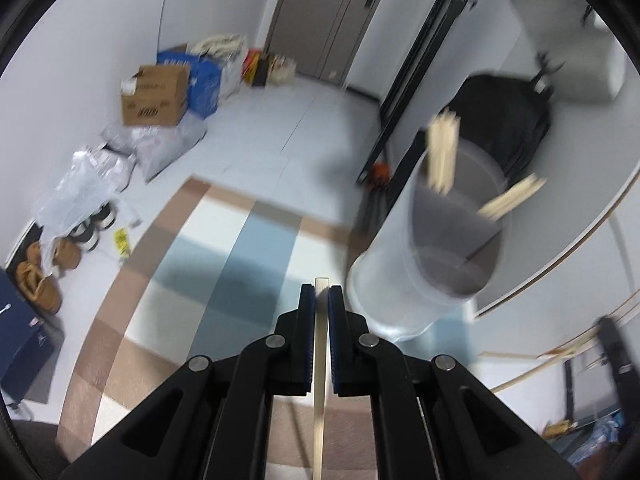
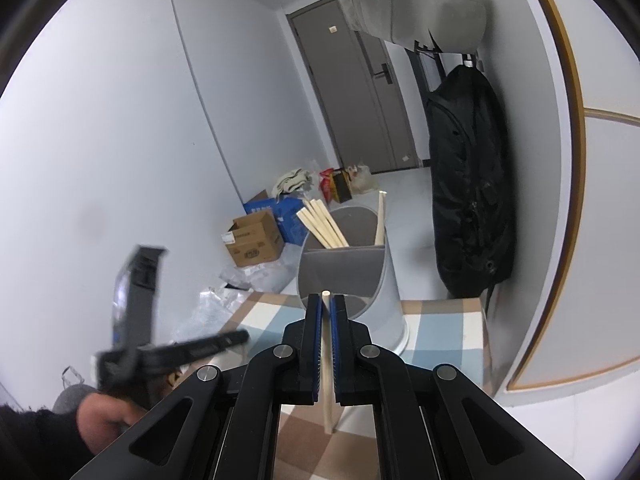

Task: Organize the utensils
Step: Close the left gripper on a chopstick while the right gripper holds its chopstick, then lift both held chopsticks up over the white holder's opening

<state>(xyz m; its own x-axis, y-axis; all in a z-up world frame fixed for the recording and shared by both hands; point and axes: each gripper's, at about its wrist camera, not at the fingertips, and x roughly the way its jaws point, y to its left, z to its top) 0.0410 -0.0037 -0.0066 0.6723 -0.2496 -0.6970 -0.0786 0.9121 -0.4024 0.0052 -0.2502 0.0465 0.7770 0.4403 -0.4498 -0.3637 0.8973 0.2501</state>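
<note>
In the left wrist view my left gripper (image 1: 322,300) is shut on a flat pale wooden chopstick (image 1: 320,380) that runs back between the blue pads. Just right of it stands a translucent white utensil holder (image 1: 400,264) with a grey divider. Two bundles of wooden chopsticks (image 1: 442,156) lean out of its top. In the right wrist view my right gripper (image 2: 327,304) is shut on a round wooden chopstick (image 2: 327,380), its tip close to the near rim of the holder (image 2: 390,280). Several chopsticks (image 2: 322,222) stand in the far compartment.
A checked blue, white and brown cloth (image 1: 224,264) covers the table. Loose chopsticks (image 1: 560,360) lie at the right. A hand (image 2: 104,416) holds a blurred black tool at lower left. A black bag (image 2: 472,184) hangs by the wall; boxes (image 1: 156,96) and bags litter the floor.
</note>
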